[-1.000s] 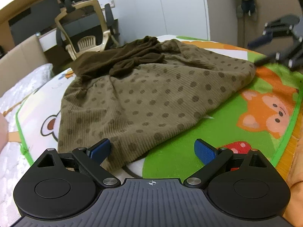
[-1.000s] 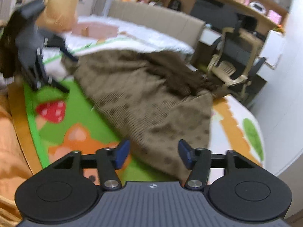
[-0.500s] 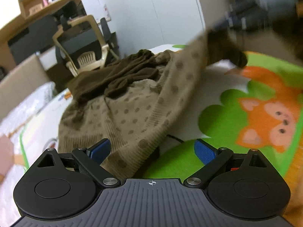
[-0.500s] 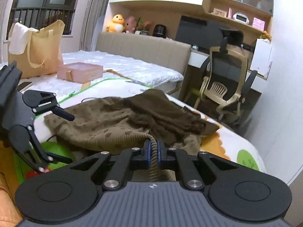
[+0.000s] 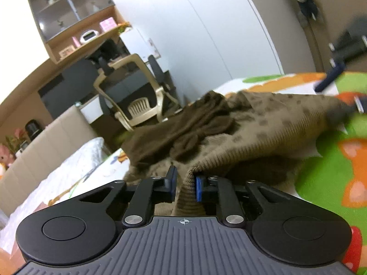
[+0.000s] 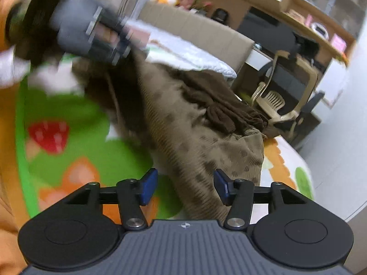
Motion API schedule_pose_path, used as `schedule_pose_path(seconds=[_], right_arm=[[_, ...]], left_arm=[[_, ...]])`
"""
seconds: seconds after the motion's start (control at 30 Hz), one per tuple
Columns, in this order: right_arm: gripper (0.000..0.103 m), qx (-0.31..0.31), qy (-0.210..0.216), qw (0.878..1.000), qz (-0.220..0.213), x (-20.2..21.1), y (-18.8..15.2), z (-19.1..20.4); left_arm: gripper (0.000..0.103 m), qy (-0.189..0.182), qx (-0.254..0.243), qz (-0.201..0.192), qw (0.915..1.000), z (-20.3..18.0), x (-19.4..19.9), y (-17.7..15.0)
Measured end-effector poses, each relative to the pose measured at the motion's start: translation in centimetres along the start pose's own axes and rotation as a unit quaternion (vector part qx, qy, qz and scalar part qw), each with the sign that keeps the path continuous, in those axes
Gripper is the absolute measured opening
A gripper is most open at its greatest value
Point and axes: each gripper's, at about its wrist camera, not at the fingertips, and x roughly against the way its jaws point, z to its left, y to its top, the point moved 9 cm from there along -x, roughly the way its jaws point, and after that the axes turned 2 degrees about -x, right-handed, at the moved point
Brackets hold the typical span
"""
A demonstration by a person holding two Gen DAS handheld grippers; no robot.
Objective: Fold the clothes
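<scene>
A tan dotted corduroy garment (image 5: pixel 270 128) with a dark brown top part (image 5: pixel 183 135) lies on a colourful play mat (image 5: pixel 332 160). My left gripper (image 5: pixel 185 184) is shut on the garment's ribbed edge and lifts it. The garment also shows in the right wrist view (image 6: pixel 206 151). My right gripper (image 6: pixel 185 186) is open, with the cloth lying between and under its blue pads (image 6: pixel 149 184). The left gripper (image 6: pixel 91 29) appears blurred at the upper left of the right wrist view, holding the far edge up.
A beige office chair (image 5: pixel 137 98) and dark desk stand beyond the mat. A bed with white bedding (image 6: pixel 183 50) and beige headboard lies behind. Orange fabric (image 6: pixel 9 183) is at the left edge. A wall of white cupboards (image 5: pixel 206 34) rises at the back.
My left gripper closed on the garment's edge and lifted it. My right gripper, shut on the cloth half a second ago, has opened and let it go.
</scene>
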Motion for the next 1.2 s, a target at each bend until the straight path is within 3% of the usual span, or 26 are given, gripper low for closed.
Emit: schedule_pose_path(seconds=[0.2,0.27,0.33,0.37,0.43,0.5,0.53,0.63,0.8,0.9,1.03,1.2], right_arm=[[0.048,0.08,-0.096,0.992,-0.006,-2.7,0.2,-0.3],[0.022,0.065,-0.11,0.992,-0.015,-2.4,0.6,-1.2],[0.014,0.05,-0.122,0.991,-0.024,-2.1,0.9,-2.1],[0.011,0.041,-0.123,0.991,-0.031,-1.5,1.1,-2.3],[0.011,0.024,-0.125,0.991,-0.044,-0.5,1.5,-2.8],[0.01,0.009,-0.122,0.991,-0.054,0.8,1.8,-3.0],[0.009,0.002,-0.118,0.991,-0.059,1.5,1.9,-3.1],[0.009,-0.021,-0.094,0.992,-0.078,4.7,2.0,-3.2],[0.01,-0.033,-0.075,0.991,-0.106,9.8,1.3,-3.0],[0.017,-0.031,-0.085,0.991,-0.095,10.4,0.2,-3.4],[0.031,-0.043,-0.08,0.993,-0.077,9.2,-0.6,-3.6],[0.036,-0.074,-0.036,0.996,-0.033,4.4,-1.2,-4.0]], left_arm=[[0.022,0.001,0.034,-0.001,0.9994,1.1,0.0,0.6],[0.032,-0.013,0.044,0.002,0.999,0.6,0.1,0.0],[0.051,-0.031,0.037,0.01,0.9988,-0.5,0.5,-1.0],[0.055,-0.04,0.028,0.016,0.9987,-1.2,0.7,-1.6],[0.053,-0.05,0.008,0.03,0.9982,-2.4,0.8,-2.8],[0.028,-0.056,-0.009,0.042,0.9975,-3.4,0.9,-3.7],[0.01,-0.054,-0.01,0.04,0.9977,-3.3,1.2,-3.7],[0.007,-0.043,-0.008,0.023,0.9988,-2.9,3.1,-3.0],[0.008,-0.039,0.007,-0.019,0.999,-1.9,9.3,-0.8],[0.016,-0.042,0.014,-0.027,0.9986,-1.8,11.7,-0.7],[0.038,-0.036,0.025,-0.004,0.999,-1.6,11.7,-2.0],[0.04,-0.053,0.069,0.036,0.9956,-1.3,8.8,-3.3]])
